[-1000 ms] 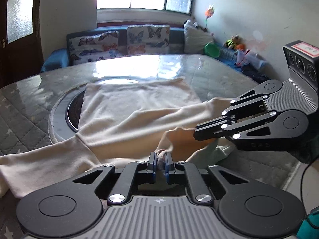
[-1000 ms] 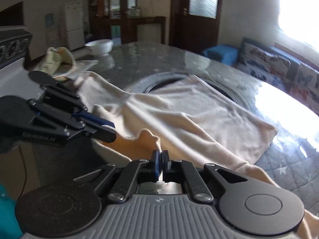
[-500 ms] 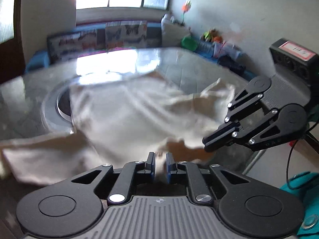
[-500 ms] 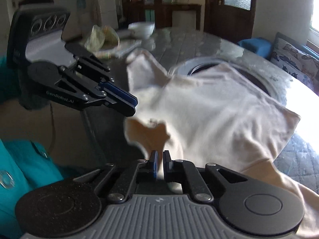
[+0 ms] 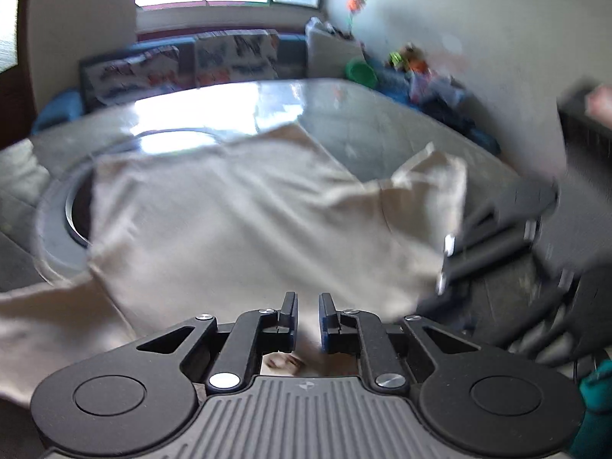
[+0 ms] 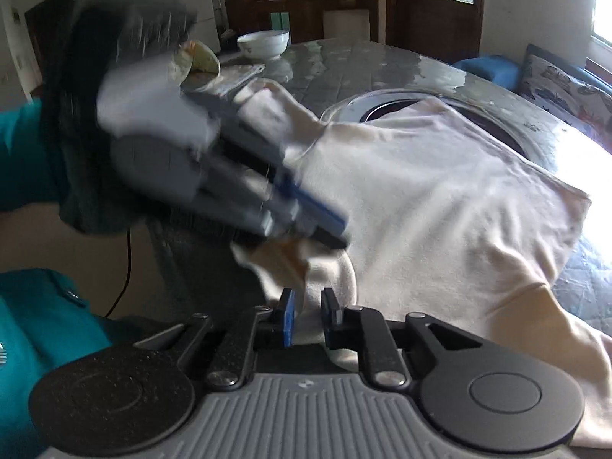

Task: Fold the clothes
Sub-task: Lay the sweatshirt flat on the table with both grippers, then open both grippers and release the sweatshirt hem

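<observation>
Both of your grippers, the left gripper (image 5: 306,317) and right gripper (image 6: 309,315), stood with fingers apart astride the near hem of the cream cotton T-shirt (image 5: 237,222), which lay spread flat at the near edge of the grey quilted table (image 5: 382,134), apparently to flatten it for folding.

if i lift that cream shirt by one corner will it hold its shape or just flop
Probably flop: the cream shirt drapes in soft wrinkles over the table and sags over its near edge. It looks thin and light, so a corner would likely lift easily and drag the rest. The table's glossy top may let it slide rather than stay put.
</observation>
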### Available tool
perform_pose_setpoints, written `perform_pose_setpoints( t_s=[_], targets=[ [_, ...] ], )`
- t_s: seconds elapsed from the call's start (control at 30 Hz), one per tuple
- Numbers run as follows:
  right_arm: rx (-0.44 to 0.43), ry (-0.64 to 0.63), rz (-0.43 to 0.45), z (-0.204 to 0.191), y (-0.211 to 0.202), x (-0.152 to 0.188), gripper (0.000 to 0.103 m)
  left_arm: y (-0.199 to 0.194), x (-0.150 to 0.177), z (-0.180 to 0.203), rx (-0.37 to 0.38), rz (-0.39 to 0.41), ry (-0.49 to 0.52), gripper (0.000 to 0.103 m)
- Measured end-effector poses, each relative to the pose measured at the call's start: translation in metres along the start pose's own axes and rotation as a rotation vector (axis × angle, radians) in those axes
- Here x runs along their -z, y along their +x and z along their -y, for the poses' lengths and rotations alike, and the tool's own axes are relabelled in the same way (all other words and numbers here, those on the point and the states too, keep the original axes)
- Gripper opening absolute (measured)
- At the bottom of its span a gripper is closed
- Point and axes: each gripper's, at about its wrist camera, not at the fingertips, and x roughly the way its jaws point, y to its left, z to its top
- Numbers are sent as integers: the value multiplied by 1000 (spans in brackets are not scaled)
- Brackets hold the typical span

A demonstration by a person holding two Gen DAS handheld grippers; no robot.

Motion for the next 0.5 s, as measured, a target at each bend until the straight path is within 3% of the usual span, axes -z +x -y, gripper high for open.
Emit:
perform_pose_setpoints(
  t_s=[0.1, 0.17, 0.33, 0.5],
  targets=[
    [40, 48, 35, 16, -15, 2, 25, -4, 7, -1, 13, 11, -16, 13],
    [69, 82, 58, 27, -24, 4, 26, -5, 9, -1, 17, 10, -28, 13],
    [255, 231, 127, 78, -29, 19, 29, -6, 7, 0, 17, 10, -27, 15],
    [391, 393, 131, 129, -30, 46, 29, -7, 8, 1, 19, 9, -32, 17]
  ],
)
